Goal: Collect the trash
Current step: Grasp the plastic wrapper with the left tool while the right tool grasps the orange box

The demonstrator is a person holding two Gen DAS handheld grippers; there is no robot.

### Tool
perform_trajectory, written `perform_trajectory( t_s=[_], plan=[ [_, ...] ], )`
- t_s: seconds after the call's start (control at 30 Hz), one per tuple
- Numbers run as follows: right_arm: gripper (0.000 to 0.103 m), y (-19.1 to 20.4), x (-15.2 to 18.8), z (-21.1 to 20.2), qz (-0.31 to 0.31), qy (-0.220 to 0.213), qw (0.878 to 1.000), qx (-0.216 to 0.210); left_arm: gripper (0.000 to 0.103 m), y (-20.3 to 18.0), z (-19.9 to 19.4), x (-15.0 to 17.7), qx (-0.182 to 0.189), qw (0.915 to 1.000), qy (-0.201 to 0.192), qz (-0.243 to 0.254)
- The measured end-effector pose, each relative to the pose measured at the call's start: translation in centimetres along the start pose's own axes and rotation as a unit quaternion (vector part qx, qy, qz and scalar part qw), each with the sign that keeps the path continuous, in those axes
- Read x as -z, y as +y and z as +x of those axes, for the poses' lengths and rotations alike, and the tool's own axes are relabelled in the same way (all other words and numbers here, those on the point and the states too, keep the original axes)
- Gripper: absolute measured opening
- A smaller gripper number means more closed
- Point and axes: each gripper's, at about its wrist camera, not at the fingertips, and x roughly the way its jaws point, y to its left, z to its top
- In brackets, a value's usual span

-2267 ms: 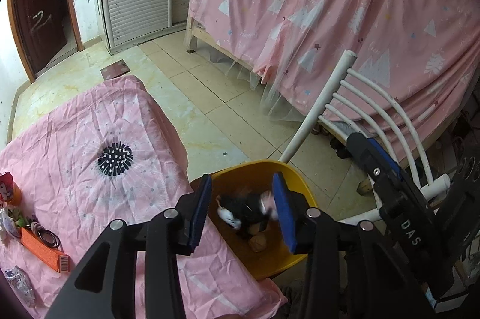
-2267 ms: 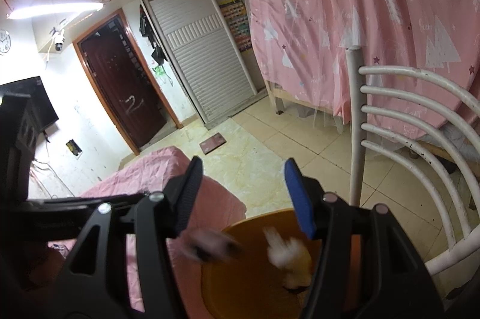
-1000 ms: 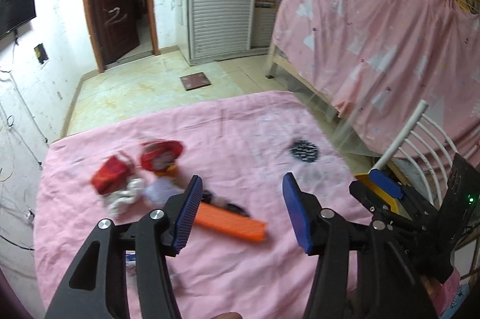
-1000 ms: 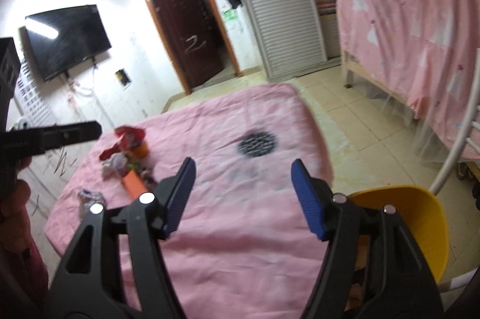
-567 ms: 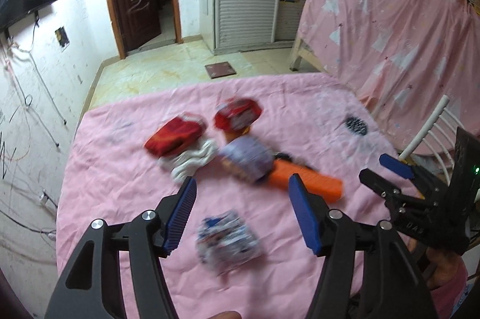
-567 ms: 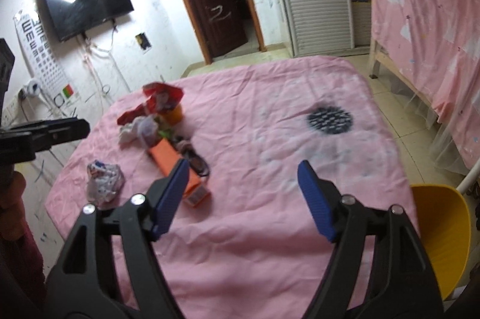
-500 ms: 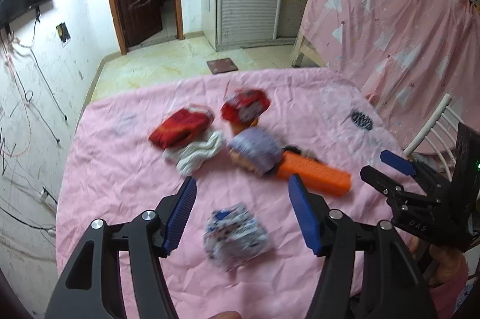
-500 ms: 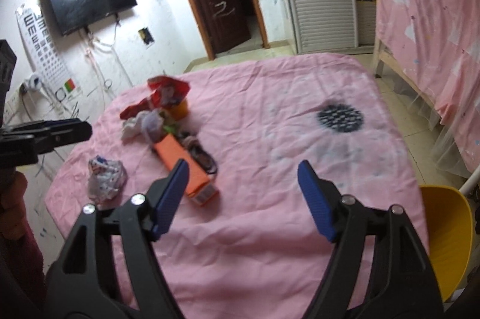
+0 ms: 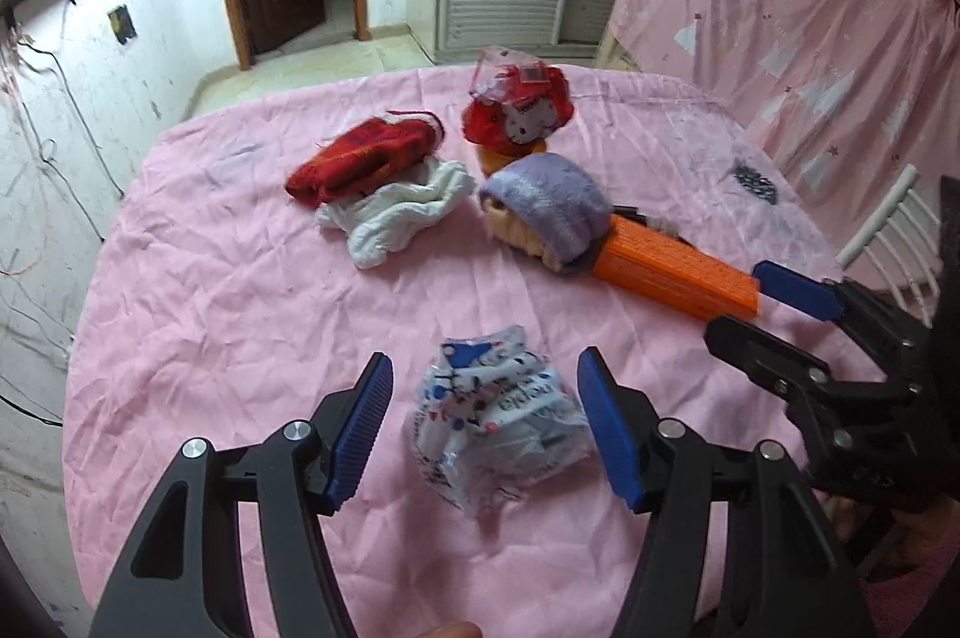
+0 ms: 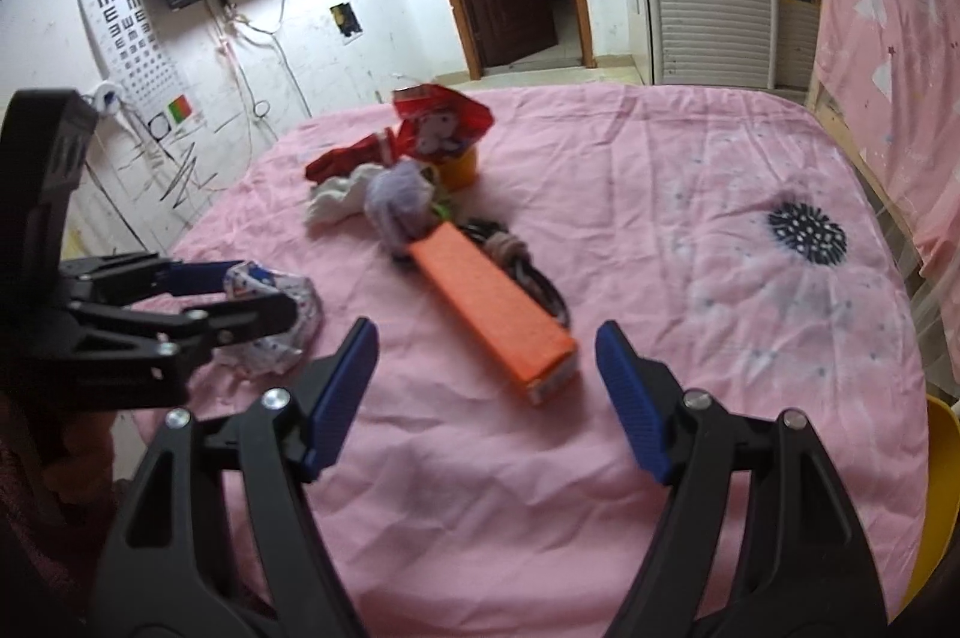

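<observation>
A crumpled white-and-blue wrapper [image 9: 498,422] lies on the pink-covered table [image 9: 240,314], between the blue pads of my left gripper [image 9: 483,416]. The pads stand apart from it, so the gripper is open. From the right wrist view the left gripper [image 10: 270,290] straddles that wrapper [image 10: 282,320]. My right gripper [image 10: 486,368] is open and empty, just short of the near end of an orange box [image 10: 492,314]. The right gripper [image 9: 735,299] shows beside the orange box [image 9: 678,272] in the left wrist view.
Beyond lie a purple cloth [image 9: 546,212], a white cloth [image 9: 396,218], a red cloth [image 9: 366,158] and a red snack bag on an orange cup [image 9: 516,110]. Black cords [image 10: 534,272] sit by the box. A yellow bin [image 10: 936,488] and white chair [image 9: 888,224] stand off the table's right edge.
Both grippers swung from the yellow bin over to the table. The left one came down around the wrapper; the right one neared the orange box. Both jaws widened slightly.
</observation>
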Motion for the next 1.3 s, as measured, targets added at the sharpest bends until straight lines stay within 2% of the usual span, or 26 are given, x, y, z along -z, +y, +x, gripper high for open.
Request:
perform_trajectory(
  t_s=[0.2,0.23,0.3,0.37,0.5,0.8,1.07,1.23,1.3],
  plan=[
    [0.072,1.2,-0.2,0.2,-0.011,0.004,1.000,-0.013,0.055,-0.1,0.5,0.3,-0.004,0.9999,-0.003,0.015],
    [0.072,1.4,-0.2,0.2,-0.013,0.005,1.000,-0.015,0.053,-0.1,0.4,0.5,-0.001,0.9999,-0.005,0.016],
    [0.072,1.7,-0.3,0.4,-0.016,0.007,1.000,-0.016,0.038,-0.1,0.6,0.6,0.008,0.9999,-0.001,0.014],
    [0.072,1.9,-0.3,0.7,-0.018,0.009,1.000,-0.015,0.032,0.0,0.5,0.7,0.020,0.9997,0.001,0.014],
    [0.072,2.4,-0.4,1.3,-0.029,0.013,0.999,-0.009,0.025,0.5,0.0,1.0,0.024,0.9997,-0.002,0.009],
    [0.072,3.5,-1.6,3.0,-0.050,0.024,0.998,0.001,0.024,2.7,-2.2,1.0,0.015,0.9994,-0.029,-0.013],
    [0.072,5.3,-1.9,5.2,-0.090,0.067,0.994,-0.004,0.024,4.4,-2.5,1.0,0.012,0.9989,-0.032,-0.033],
    [0.071,7.0,-1.8,6.3,-0.135,0.089,0.987,0.010,0.024,5.5,-2.4,0.9,0.010,0.9984,-0.030,-0.046],
    [0.061,7.4,-1.7,6.3,-0.145,0.089,0.985,0.010,0.025,5.9,-2.3,0.9,0.011,0.9981,-0.028,-0.054]
  ],
)
